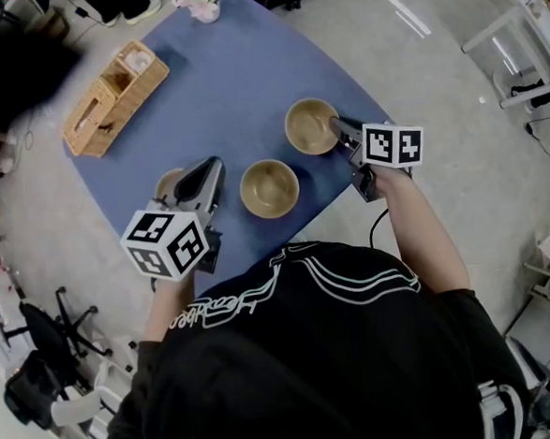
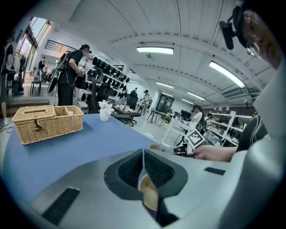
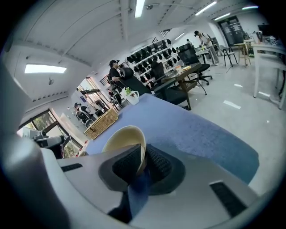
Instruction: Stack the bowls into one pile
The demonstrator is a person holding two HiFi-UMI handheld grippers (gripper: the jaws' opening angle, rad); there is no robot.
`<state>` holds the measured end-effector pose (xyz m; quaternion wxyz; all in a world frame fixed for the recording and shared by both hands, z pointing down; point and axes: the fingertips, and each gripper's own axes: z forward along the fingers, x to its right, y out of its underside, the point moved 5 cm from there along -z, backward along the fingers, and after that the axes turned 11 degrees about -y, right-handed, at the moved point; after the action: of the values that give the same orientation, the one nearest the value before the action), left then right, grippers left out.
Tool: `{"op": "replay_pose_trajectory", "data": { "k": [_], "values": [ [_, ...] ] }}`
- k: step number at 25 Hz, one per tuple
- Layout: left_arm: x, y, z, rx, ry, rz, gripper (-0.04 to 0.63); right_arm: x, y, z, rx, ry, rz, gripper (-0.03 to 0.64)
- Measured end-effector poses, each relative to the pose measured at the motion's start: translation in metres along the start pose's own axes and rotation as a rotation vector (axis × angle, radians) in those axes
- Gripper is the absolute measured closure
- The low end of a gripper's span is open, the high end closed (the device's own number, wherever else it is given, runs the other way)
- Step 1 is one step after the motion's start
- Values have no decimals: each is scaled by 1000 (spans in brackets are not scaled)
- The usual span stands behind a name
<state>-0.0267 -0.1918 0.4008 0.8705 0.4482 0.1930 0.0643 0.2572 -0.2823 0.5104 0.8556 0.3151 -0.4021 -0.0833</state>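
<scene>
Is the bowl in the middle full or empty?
Empty. The head view looks into the middle bowl and shows only its bare tan inside.

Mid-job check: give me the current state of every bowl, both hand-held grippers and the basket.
left bowl: upright, unstacked, gripped at the rim.
middle bowl: upright, empty, free, unstacked.
right bowl: upright, empty, unstacked, gripped at the rim.
left hand-held gripper: shut on the left bowl.
right hand-held gripper: shut on the right bowl.
basket: one half lidded, the other half open.
</scene>
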Motion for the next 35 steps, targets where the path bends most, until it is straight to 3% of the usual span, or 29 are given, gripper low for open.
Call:
{"op": "replay_pose_trajectory", "data": {
  "k": [11, 20, 35],
  "values": [
    [-11, 4, -16, -15, -1, -18, 565, -18, -4, -4, 29, 13, 10, 569],
    [-28, 7, -42, -39, 35, -10, 565, -71, -6, -17, 128, -8, 17, 571],
    [-46, 27, -78, -41, 80, -19, 565, -137, 44, -18, 91, -24, 0, 571]
  ]
}}
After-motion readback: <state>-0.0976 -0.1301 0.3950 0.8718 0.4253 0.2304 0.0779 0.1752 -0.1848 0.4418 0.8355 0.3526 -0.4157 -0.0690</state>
